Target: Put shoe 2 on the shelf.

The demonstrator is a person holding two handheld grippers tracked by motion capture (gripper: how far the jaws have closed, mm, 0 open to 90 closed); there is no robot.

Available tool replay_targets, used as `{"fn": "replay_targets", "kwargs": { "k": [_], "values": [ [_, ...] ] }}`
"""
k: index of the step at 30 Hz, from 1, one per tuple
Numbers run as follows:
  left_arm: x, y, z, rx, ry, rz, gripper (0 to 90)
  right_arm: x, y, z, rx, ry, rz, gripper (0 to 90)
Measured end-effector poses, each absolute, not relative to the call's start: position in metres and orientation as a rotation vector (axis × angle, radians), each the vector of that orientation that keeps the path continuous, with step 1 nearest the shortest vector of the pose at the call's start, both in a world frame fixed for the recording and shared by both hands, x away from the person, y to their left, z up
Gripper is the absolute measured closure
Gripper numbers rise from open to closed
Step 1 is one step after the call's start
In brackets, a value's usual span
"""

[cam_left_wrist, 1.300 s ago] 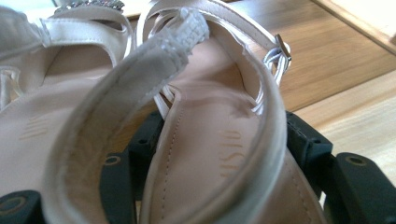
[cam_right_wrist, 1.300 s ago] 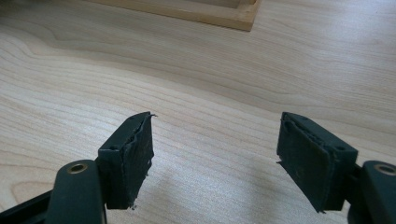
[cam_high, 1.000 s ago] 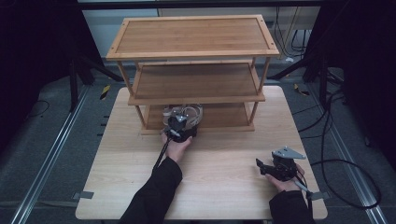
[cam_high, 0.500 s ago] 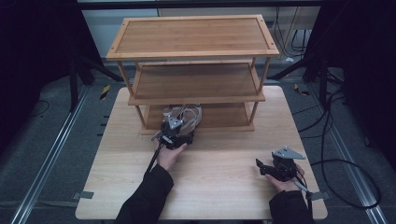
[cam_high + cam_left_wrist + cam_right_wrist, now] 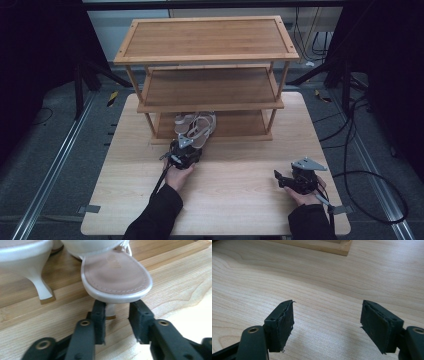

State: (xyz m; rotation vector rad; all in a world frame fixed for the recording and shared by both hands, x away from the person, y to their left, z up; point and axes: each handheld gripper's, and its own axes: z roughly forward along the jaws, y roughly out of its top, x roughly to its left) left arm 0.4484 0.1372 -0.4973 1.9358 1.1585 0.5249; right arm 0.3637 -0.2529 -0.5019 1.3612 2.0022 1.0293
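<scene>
Sandal [image 5: 116,277] heel (white) between left hand-held gripper [image 5: 117,317] jaws.

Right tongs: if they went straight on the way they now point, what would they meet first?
The right tongs, open, point over bare table; the shelf's base board seems first in line, though depth is unclear.

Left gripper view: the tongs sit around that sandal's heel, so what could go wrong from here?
1. The left tongs have just been closing around the thin heel of the near sandal; a gap shows on the right side, so the hold may slip or twist.
2. The second sandal stands close beside it on the bottom shelf; pulling out could knock it over.
</scene>
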Motion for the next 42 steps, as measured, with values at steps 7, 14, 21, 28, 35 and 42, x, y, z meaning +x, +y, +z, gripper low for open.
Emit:
{"fn": "replay_targets", "kwargs": {
  "k": [7,14,21,28,35,42],
  "values": [
    [0.454,0.139,-0.497,1.906,1.139,0.496,78.6,0.364,-0.253,-0.502,1.359,2.006,1.026,27.0],
    [0.465,0.131,-0.488,1.893,1.119,0.51,79.2,0.364,-0.253,-0.503,1.358,2.007,1.025,27.1],
    [0.477,0.13,-0.494,1.866,1.125,0.52,79.6,0.365,-0.253,-0.503,1.36,2.006,1.024,27.1],
    [0.484,0.128,-0.49,1.894,1.136,0.544,79.8,0.364,-0.252,-0.503,1.357,2.009,1.028,27.2],
    [0.49,0.128,-0.496,1.899,1.134,0.55,79.7,0.364,-0.252,-0.503,1.356,2.011,1.027,27.2],
    [0.498,0.124,-0.495,1.917,1.135,0.556,79.6,0.364,-0.253,-0.503,1.355,2.011,1.027,27.3]
  ]
}}
